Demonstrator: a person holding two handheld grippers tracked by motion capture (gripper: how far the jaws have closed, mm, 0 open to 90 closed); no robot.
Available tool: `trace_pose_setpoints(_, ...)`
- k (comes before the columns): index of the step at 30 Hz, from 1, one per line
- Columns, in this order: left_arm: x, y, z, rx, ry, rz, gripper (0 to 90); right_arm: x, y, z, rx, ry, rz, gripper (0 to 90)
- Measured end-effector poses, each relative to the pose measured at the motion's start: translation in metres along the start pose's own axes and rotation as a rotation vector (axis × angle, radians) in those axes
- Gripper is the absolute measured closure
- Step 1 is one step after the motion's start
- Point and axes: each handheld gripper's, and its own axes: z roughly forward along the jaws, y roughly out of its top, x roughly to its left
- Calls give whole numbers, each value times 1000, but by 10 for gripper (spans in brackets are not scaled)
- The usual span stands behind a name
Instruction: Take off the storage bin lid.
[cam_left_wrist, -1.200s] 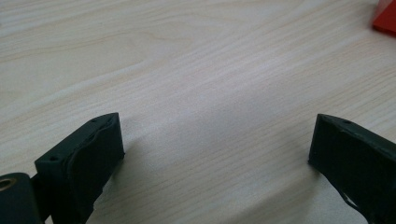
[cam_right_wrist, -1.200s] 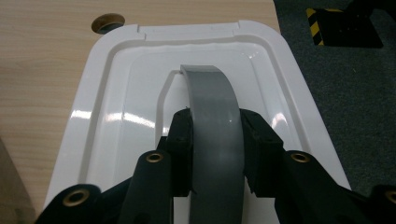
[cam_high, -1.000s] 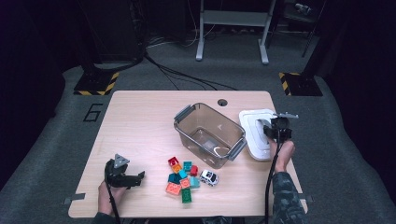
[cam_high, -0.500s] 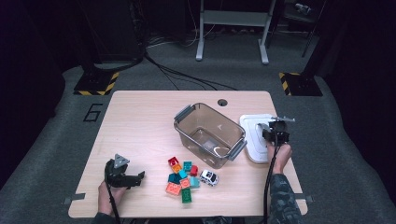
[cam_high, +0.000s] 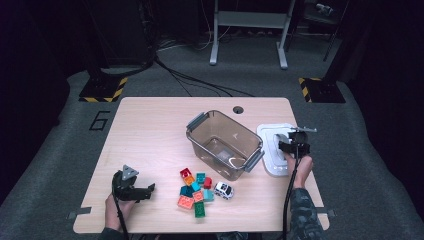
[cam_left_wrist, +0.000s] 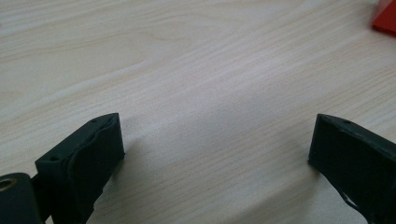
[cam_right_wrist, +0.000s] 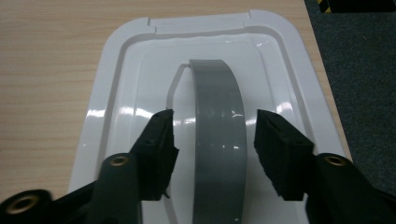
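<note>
At the near left corner of the worktop (cam_high: 150, 130), the left hand-held gripper (cam_high: 145, 190) is resting low with its jaws spread wide over bare wood, nothing between them. Just right of it, a heap of coloured blocks (cam_high: 194, 192) is lying loose, with a small white toy car (cam_high: 223, 190) touching the heap's right side. Beyond them, a clear plastic bin (cam_high: 224, 144) is standing open; from the high view it is hard to tell whether anything is lying inside. Farther right, the white lid (cam_right_wrist: 140, 93) is lying flat near the worktop's right edge, its grey handle (cam_right_wrist: 219, 140) arching up. The right hand-held gripper (cam_right_wrist: 215, 140) is straddling that handle, and its jaws have just been opening: the handle is sitting between the pads, but gaps are showing on both sides, so the grip is released. Setting the lid aside appears to be the step finishing now. Next, the right hand-held gripper needs lifting clear of the handle, then a move toward the blocks, presumably for loading into the bin.
</note>
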Motion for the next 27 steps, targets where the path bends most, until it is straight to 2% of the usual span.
trace_pose_setpoints(3, 0, 0, 0, 0, 0, 2, 31, 0, -1, -6, -11, 16, -25, 348)
trace_pose_setpoints(6, 0, 0, 0, -5, 4, 0, 31, -2, -2, -13, -19, 54, -32, 267)
trace_pose_setpoints(8, 0, 0, 0, 0, 0, 0, 31, -1, -3, -19, -37, 59, -48, 224)
trace_pose_setpoints(10, 0, 0, 0, -2, 2, 0, 31, -1, -6, -25, -45, 55, -87, 191)
trace_pose_setpoints(15, 0, 0, 0, 2, -1, 2, 31, 1, -17, -39, -63, 90, -131, 151)
trace_pose_setpoints(18, 0, 0, 0, 4, -1, 1, 31, 3, -25, -48, -82, 128, -157, 127)
trace_pose_setpoints(20, 0, 0, 0, 3, -1, 1, 31, 5, -30, -53, -93, 133, -174, 108)
trace_pose_setpoints(27, 0, 0, 0, 3, 1, 1, 31, 12, -49, -67, -110, 173, -198, 67)
